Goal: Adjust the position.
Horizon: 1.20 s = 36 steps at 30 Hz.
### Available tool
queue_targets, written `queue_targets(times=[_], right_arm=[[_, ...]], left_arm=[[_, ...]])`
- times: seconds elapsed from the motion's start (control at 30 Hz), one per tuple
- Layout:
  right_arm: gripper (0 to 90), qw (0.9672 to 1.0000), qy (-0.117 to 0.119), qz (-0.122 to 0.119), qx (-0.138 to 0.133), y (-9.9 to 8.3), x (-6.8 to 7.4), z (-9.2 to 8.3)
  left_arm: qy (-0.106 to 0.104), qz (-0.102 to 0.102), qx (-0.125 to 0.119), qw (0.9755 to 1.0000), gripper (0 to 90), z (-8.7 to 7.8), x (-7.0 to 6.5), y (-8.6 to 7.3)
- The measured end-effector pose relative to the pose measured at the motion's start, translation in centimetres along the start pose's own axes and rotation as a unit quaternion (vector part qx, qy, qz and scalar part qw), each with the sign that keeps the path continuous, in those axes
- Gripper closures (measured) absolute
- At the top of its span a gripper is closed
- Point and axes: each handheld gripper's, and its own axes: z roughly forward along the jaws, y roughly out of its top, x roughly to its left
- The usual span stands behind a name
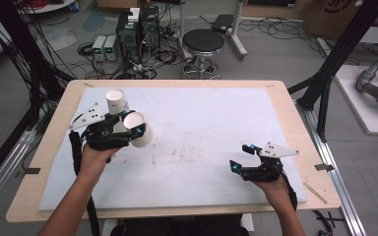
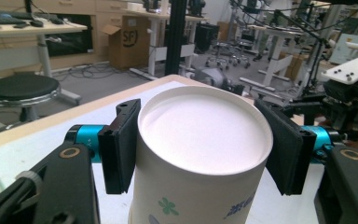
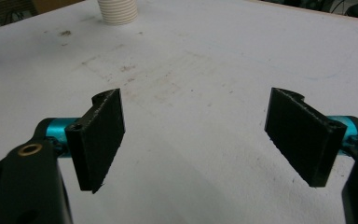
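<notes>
The left gripper point(image 1: 130, 127) clamps a paper cup point(image 1: 140, 129), held tilted above the mat point(image 1: 211, 123) at 9 o'clock. A second cup point(image 1: 117, 101) stands just beyond it at 10 o'clock, close to the held one. The right gripper point(image 1: 242, 157) hovers at 4 o'clock, jaws apart with nothing between them. The mat is white and stained and covers a wooden table point(image 1: 49, 147). A stool point(image 1: 203, 42) and cables sit beyond at 12 o'clock.

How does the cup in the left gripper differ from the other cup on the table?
The held cup is tilted, clamped in the left gripper and off the white mat; the standing cup rests on the mat, free. The held cup shows its base in the left gripper view. Both are white paper cups.
</notes>
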Motion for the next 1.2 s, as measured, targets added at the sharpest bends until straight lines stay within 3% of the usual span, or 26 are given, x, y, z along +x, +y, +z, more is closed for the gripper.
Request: queue_targets(times=[0.27,0.7,0.87,1.2], right_arm=[[20.3,0.9999,0.012,-0.004,-0.004,0.2,0.4,0.3],[20.2,0.9985,0.052,-0.012,-0.013,1.3,2.0,1.0],[20.3,0.9963,0.08,-0.03,-0.016,2.6,3.1,2.0],[20.2,0.9917,0.119,-0.047,-0.011,3.6,3.9,3.5]], left_arm=[[-0.017,-0.001,0.01,0.9998,35.1,0.7,-0.7,-1.1],[-0.053,0.007,0.022,0.9983,35.0,2.6,-2.4,-2.0],[-0.063,0.008,0.029,0.9975,35.0,3.5,-3.0,-2.0],[-0.093,0.017,0.046,0.9945,35.1,4.8,-4.3,-2.2]])
